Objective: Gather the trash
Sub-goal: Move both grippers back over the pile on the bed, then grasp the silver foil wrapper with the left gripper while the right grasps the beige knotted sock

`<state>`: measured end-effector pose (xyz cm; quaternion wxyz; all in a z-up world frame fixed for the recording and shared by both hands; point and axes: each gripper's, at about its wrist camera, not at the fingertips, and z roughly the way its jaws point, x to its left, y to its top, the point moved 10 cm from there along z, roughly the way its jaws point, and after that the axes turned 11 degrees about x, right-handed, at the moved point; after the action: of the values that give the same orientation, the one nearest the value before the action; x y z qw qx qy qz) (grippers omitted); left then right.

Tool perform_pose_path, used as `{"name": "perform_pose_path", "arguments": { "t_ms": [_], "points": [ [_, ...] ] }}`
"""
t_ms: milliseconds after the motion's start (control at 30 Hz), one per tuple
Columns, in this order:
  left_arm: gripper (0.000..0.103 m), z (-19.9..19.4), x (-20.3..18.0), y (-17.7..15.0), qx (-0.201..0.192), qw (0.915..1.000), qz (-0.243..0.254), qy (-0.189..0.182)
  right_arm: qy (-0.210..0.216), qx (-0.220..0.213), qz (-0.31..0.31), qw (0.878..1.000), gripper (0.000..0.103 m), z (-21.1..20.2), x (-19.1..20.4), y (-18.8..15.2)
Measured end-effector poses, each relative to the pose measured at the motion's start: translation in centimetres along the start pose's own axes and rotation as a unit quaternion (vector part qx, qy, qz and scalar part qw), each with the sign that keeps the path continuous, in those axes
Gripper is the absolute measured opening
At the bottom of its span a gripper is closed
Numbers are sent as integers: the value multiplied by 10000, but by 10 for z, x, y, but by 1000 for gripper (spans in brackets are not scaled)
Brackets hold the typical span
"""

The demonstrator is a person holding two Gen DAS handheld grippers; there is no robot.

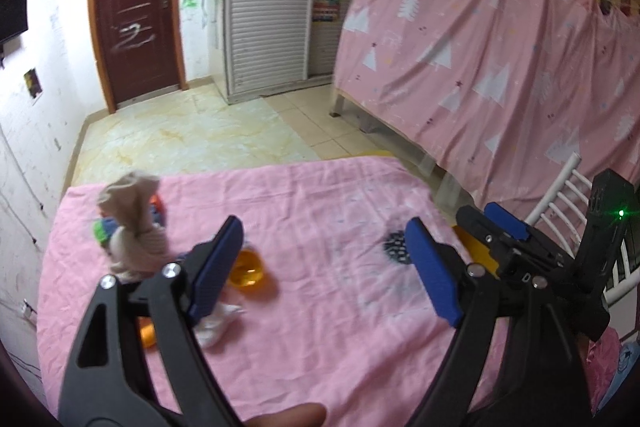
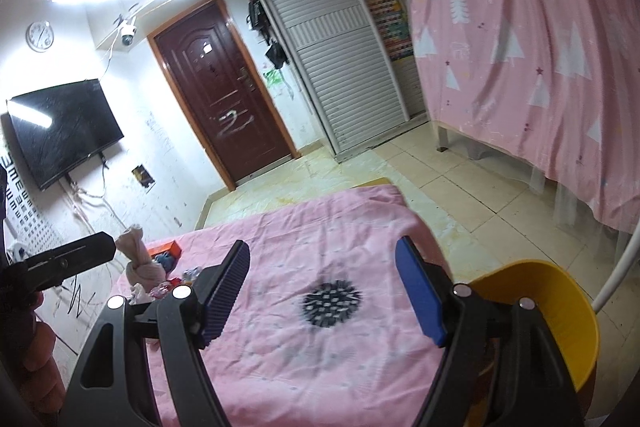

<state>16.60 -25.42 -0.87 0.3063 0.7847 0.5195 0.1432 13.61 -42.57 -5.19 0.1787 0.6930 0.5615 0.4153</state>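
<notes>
Left wrist view: both grippers, left gripper [image 1: 320,267] and right gripper [image 2: 324,291], jaws wide and empty, poised over table [image 1: 320,347]; trash [image 1: 132,227] clustered far left, awaiting pickup.

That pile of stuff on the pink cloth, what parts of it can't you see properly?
- Left wrist view: the left hand-held gripper has a finger covering part of the orange cup and the white crumpled scrap.
- Same view: the beige cloth bundle hides most of the colourful items behind it.
- Right wrist view: the small pile is too small and blurred to name.
- The yellow bin is partly covered by the right hand-held gripper.
</notes>
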Motion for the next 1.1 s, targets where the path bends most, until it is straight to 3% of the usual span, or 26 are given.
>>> {"name": "perform_pose_path", "arguments": {
  "t_ms": [633,900,1100],
  "points": [
    [81,-12,157,-27,39,9943,-864,626,217,529,-999,9934,74,59,115,-4],
    [81,-2,196,-46,211,9908,-1155,670,298,725,-1316,9882,74,80,153,-9],
    [81,26,210,-65,615,9877,-1255,699,391,883,-1580,9827,75,96,183,-14]
  ]
}}
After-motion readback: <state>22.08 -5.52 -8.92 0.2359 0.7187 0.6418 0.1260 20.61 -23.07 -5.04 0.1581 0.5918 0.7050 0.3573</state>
